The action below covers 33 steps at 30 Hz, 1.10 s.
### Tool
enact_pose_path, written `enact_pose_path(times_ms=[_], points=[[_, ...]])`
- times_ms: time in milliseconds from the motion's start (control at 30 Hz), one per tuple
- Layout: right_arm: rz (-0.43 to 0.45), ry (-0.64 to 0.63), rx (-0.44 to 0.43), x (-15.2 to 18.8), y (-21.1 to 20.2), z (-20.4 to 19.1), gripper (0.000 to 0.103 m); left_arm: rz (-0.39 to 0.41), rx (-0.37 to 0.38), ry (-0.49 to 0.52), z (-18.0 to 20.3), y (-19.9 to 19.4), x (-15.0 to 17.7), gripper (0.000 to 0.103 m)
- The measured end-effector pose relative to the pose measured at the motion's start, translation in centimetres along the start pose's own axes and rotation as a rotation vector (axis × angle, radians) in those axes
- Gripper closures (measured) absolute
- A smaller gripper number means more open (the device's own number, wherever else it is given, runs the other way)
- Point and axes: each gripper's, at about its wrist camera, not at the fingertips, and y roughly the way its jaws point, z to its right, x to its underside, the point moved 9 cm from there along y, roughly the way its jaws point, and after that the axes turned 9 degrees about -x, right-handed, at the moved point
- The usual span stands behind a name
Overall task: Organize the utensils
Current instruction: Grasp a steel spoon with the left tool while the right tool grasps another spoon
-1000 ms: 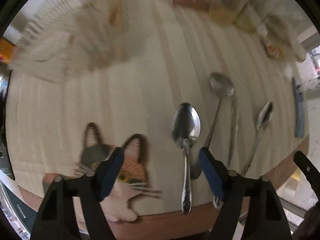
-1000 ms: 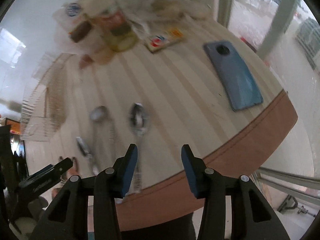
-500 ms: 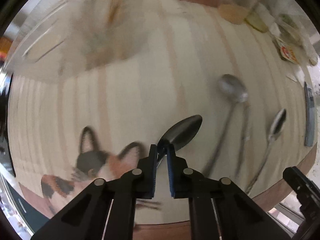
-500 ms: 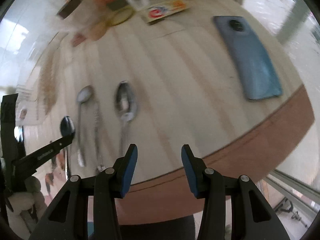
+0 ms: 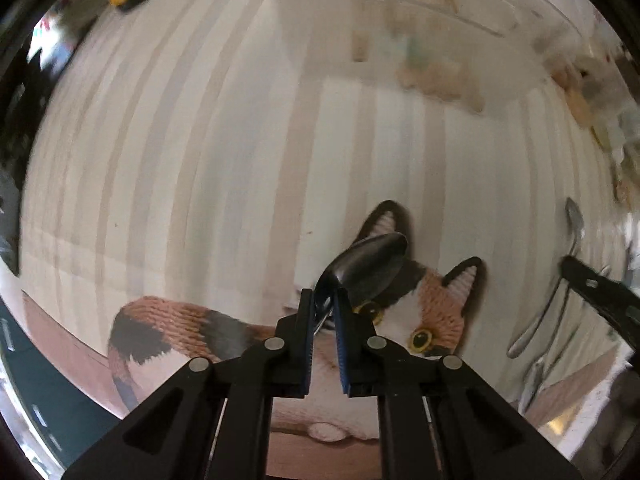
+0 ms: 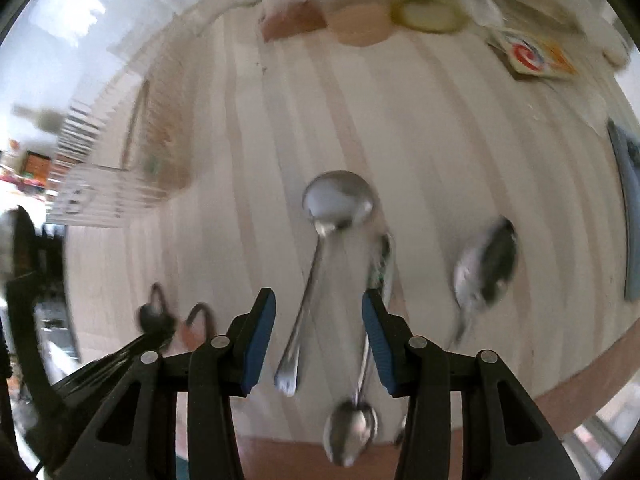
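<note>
My left gripper (image 5: 323,312) is shut on a steel spoon (image 5: 366,266), held by the neck with its bowl sticking out over a cat-shaped mat (image 5: 424,308). My right gripper (image 6: 318,322) is open above the table, over several spoons. A large spoon (image 6: 334,208) lies between its fingers with its handle toward me. A second spoon (image 6: 352,434) lies reversed, bowl at the table edge. A third spoon (image 6: 488,268) lies to the right, blurred. In the left wrist view more spoons (image 5: 560,284) lie at far right.
A wire rack (image 6: 100,160) stands at the left of the striped table (image 6: 420,120). Food packets and jars (image 6: 360,12) crowd the far edge. A blue phone (image 6: 630,216) lies at right. The brown table edge (image 6: 560,392) is close in front.
My left gripper closed on the spoon, lifted it and swung left over the cat mat. My right gripper moved in over the remaining spoons, still open.
</note>
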Motion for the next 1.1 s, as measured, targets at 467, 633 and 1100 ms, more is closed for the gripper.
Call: enact_pose_path(times_ms=[467, 633, 1100], points=[[-0.103, -0.229, 0.130, 3.1, 3.5, -4.5, 0.098, 0.016, 0.024, 0.237, 1.6, 0.3, 3.0, 0.074], [-0.103, -0.212, 0.129, 3.3, 3.6, -4.5, 0.098, 0.051, -0.048, 0.252, 3.4, 0.3, 2.9, 0.099], [-0.031, -0.138, 0.023, 4.4, -0.5, -1.6, 0.098, 0.155, -0.071, 0.098, -3.4, -4.8, 0.7, 0.099]])
